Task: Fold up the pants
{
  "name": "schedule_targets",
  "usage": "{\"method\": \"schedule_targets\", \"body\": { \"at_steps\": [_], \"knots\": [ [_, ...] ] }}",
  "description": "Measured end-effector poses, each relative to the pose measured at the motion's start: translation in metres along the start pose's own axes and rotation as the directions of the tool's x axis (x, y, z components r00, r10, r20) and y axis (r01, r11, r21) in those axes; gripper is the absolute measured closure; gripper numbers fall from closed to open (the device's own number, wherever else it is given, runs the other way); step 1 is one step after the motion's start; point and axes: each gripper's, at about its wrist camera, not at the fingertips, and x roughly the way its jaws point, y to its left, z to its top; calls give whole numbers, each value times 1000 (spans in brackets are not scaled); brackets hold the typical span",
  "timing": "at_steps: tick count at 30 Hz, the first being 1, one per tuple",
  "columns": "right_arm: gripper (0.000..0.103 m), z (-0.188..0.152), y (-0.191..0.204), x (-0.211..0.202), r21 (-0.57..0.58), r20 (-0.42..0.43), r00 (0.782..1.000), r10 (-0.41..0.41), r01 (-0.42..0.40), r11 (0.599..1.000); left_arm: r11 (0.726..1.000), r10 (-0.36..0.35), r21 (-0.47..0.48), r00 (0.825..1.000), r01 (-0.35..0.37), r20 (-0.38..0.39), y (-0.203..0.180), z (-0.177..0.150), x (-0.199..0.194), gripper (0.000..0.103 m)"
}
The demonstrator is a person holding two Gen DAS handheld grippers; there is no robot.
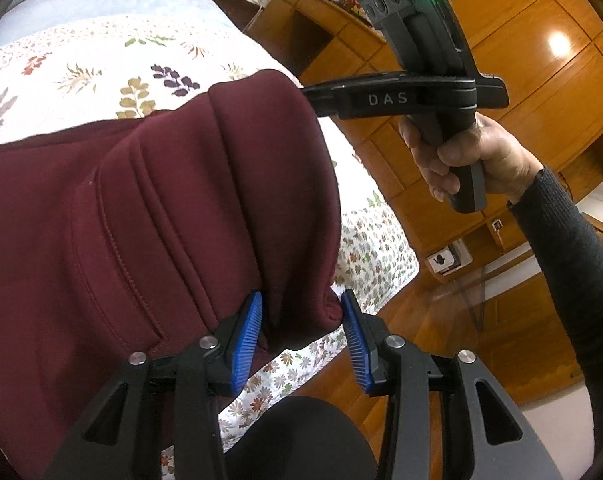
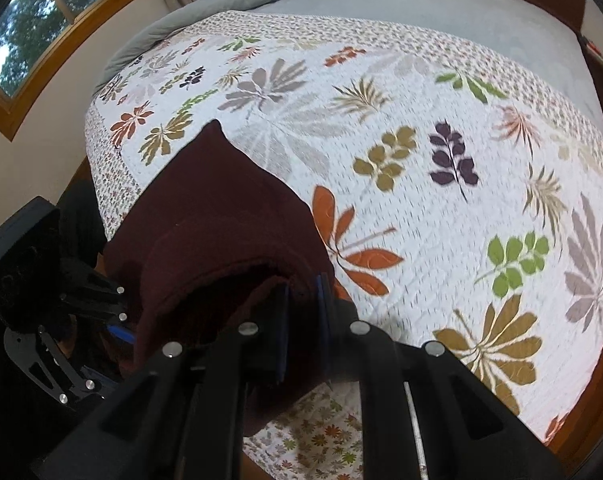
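Right now the left gripper (image 1: 299,336) has a thick bunch of the maroon pants (image 1: 161,208) pinched between its blue pads (image 1: 245,340), jaws part-way apart around the cloth. Beside it the right gripper (image 2: 303,312) is nearly closed on another edge of the same pants (image 2: 221,224), which hang between the two above the leaf-patterned bedspread (image 2: 421,160). Only the fabric's rim sits in the left grip, so in my view a tug or uneven lowering could slip it free, and the fold would land crooked near the bed's edge.
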Motion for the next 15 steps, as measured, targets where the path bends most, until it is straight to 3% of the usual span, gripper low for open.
{"method": "schedule_targets", "body": {
  "at_steps": [8, 15],
  "knots": [
    [90, -20, -19, 14, 68, 30, 999, 30, -32, 997, 1000, -29, -10, 999, 29, -16, 4, -1, 3, 60],
    [83, -33, -26, 19, 153, 79, 996, 38, -50, 987, 1000, -8, 16, 1000, 8, -20, -6, -3, -2, 50]
  ]
}}
